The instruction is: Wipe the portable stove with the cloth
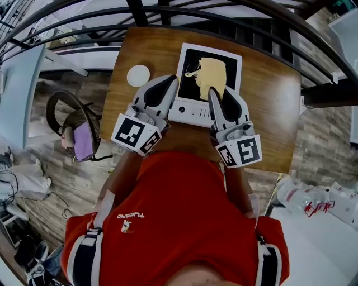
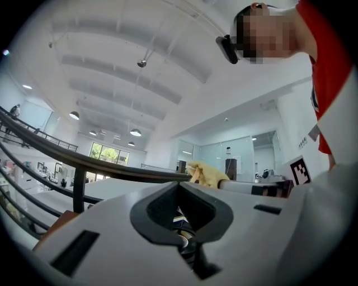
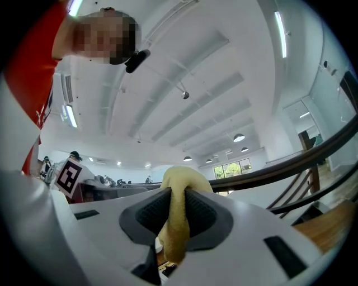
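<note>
Head view: wooden table (image 1: 268, 111) w/ the portable stove (image 1: 193, 110) set toward its far side, white body, black glass top, controls along the near edge. Yellow cloth (image 1: 211, 72) shows over the black top, right half; can't tell from here if it touches the glass. R claw (image 1: 213, 95) reaches in from the near side, its tip at the cloth's lower edge. L claw (image 1: 168, 84) sits just beside the stove's left edge, above the table, apart from the cloth. Small white disc (image 1: 138, 75) lies on the table left of the stove, near the L claw tip. Both marker cubes are near the person's red shirt (image 1: 173, 206). Dark railing (image 1: 224, 14) curves past the table's far side. On the floor at left, a round dark wire basket (image 1: 67, 120) w/ sth purple in it.

Left gripper view: L claw (image 2: 179, 189) clenched, pads together, nothing btwn them. Beyond its tip a bit of the yellow cloth (image 2: 206, 173) shows, w/ the R claw's body and marker cube to the right. Railing crosses at left; ceiling lights above.

Right gripper view: R claw (image 3: 174, 204) clenched on the cloth (image 3: 182, 179), grasping it. The fabric is pinched btwn the pads, bulging above the tip and hanging in a fold below. L marker cube at far left; railing and a table corner at right.
</note>
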`<state>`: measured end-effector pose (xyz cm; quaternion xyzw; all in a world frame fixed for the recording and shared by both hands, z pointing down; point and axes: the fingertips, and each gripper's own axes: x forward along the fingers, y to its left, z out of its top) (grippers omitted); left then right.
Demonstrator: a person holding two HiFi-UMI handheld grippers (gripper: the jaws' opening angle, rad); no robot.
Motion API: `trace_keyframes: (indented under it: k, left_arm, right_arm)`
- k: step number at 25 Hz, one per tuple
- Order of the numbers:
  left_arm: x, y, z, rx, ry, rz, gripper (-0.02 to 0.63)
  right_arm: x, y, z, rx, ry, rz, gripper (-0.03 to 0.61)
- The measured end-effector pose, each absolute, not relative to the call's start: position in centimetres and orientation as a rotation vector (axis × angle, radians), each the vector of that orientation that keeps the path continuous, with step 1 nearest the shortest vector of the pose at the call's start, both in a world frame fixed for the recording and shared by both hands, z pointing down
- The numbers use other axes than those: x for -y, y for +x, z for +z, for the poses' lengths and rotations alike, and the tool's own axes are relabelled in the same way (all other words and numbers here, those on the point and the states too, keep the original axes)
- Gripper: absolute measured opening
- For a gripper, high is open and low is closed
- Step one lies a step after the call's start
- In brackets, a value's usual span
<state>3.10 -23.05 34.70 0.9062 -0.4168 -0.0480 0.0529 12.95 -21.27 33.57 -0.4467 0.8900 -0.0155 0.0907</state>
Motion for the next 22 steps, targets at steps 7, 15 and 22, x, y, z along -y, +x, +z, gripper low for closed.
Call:
trace_keyframes:
  k: [7,15,22]
  left_arm:
    - [22.8,3.6,34.4,1.264,2.766,-0.161,0.009]
    - [22.8,3.6,34.2,1.269,2.769,-0.165,0.009]
    - [22.4,4.2,34.1,1.271,2.765,-0.167,0.009]
  right_arm:
    - [21.1,13.6,33.7,-2.635,-1.338,-0.041,0.086]
    - [21.2,13.5,33.7,-2.635,-1.324,-0.048,0.086]
    - [21.0,14.3,33.7,-2.627,-1.328,-0.055,0.086]
